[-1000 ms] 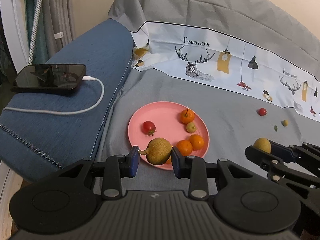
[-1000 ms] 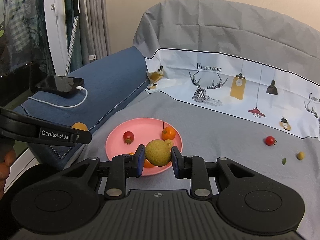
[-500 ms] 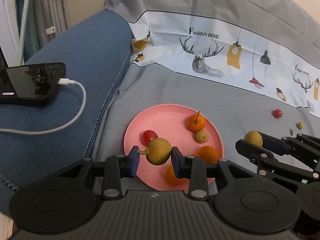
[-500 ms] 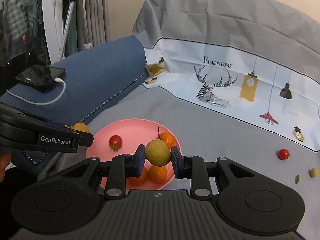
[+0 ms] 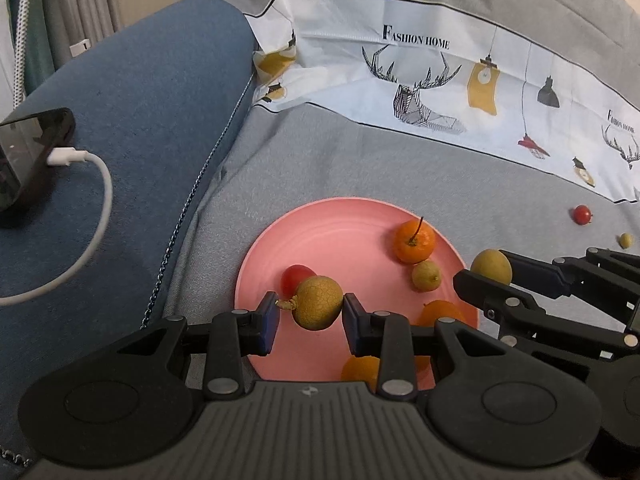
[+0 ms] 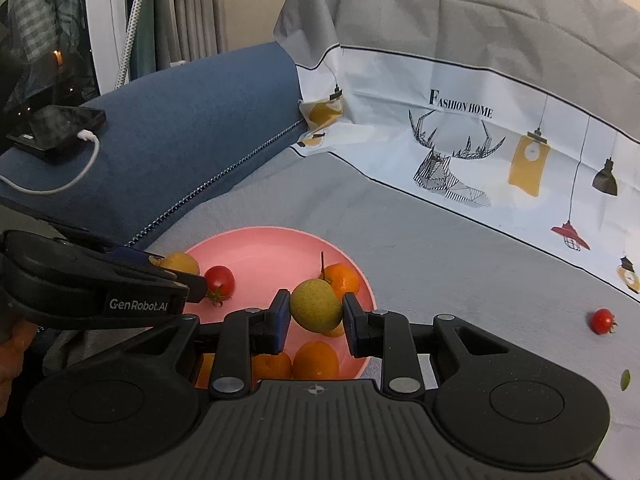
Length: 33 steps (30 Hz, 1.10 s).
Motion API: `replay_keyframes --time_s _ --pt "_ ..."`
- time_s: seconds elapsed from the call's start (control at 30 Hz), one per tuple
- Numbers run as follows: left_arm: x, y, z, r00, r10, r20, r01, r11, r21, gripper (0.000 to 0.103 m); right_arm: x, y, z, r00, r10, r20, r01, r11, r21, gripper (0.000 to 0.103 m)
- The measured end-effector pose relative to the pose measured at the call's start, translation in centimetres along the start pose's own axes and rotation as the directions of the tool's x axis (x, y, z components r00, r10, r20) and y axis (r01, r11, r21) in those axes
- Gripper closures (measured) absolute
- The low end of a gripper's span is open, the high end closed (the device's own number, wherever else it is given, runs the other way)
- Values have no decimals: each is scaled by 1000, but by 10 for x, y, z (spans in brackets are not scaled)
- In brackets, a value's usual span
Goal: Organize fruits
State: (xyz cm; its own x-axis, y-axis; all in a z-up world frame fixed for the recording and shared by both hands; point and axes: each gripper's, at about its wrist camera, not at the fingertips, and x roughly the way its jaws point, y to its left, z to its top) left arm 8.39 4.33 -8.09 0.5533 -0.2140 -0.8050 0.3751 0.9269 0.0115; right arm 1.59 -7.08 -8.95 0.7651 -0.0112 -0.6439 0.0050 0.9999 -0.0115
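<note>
Over the pink plate (image 5: 320, 236), the left gripper (image 5: 308, 318) pinches a brownish stemmed fruit (image 5: 318, 302). Beside it, above the plate's edge, the right gripper (image 6: 316, 318) clamps a smooth yellow-green fruit (image 6: 316, 309).

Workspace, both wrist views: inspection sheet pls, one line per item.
Surface: grey cloth with a printed white band, spread over a seat.
Job's things: pink plate holding a stemmed orange, a cherry tomato, a small yellow fruit and more oranges; a loose tomato and another small fruit on the cloth.
Clutter: small green leaf on the cloth.
Grippers: left gripper shut on a brown fruit; right gripper shut on a yellow-green fruit; both over the plate.
Cables: white cable plugged into a phone.
Surroundings: blue armrest, curtains.
</note>
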Motion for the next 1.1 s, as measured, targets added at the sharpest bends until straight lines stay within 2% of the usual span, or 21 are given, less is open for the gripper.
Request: replay_keyframes --time_s 0.13,0.17,0.2,0.3,0.37,0.43,0.47,0.63,0.77,0.9,1.1 --pt "7 0 -1 1000 -1 -10 1 1000 9 64 7 1 -2 1000 6 -14 -6 1000 -3 74" --pt "8 1 -1 1000 -7 -8 8 1000 16 54 9 2 -2 1000 9 -17 -9 1000 -6 74" --pt "8 1 0 1000 -13 -6 13 1000 25 38 12 2 -1 1000 14 -22 -14 1000 -8 74" --pt "5 3 -1 997 71 40 -72 997 35 15 18 -1 1 999 17 -38 -16 1000 19 71" --pt "1 9 -3 996 74 51 -75 996 36 11 19 -7 2 997 43 -58 -39 997 60 53" --pt "-3 16 -6 998 46 34 -46 999 8 7 14 -11 1 997 36 -64 -31 996 81 44" --pt "-6 18 -8 999 42 23 -42 999 -7 2 10 -12 0 997 33 -65 -28 996 84 43" --pt "-26 17 -26 1000 14 -8 -14 1000 -24 0 -22 -13 -15 996 4 -86 5 994 111 31" --pt "-51 13 -45 999 -1 -39 -1 1000 -31 0 -59 -3 -29 996 -39 -78 48 993 111 17" --pt "-82 11 -63 999 -6 -41 5 999 -32 0 -95 10 -37 997 -38 -63 45 993 110 11" --pt "-129 9 -80 1000 6 12 -6 1000 -22 0 -142 31 -41 1000 -28 -14 29 996 89 8"
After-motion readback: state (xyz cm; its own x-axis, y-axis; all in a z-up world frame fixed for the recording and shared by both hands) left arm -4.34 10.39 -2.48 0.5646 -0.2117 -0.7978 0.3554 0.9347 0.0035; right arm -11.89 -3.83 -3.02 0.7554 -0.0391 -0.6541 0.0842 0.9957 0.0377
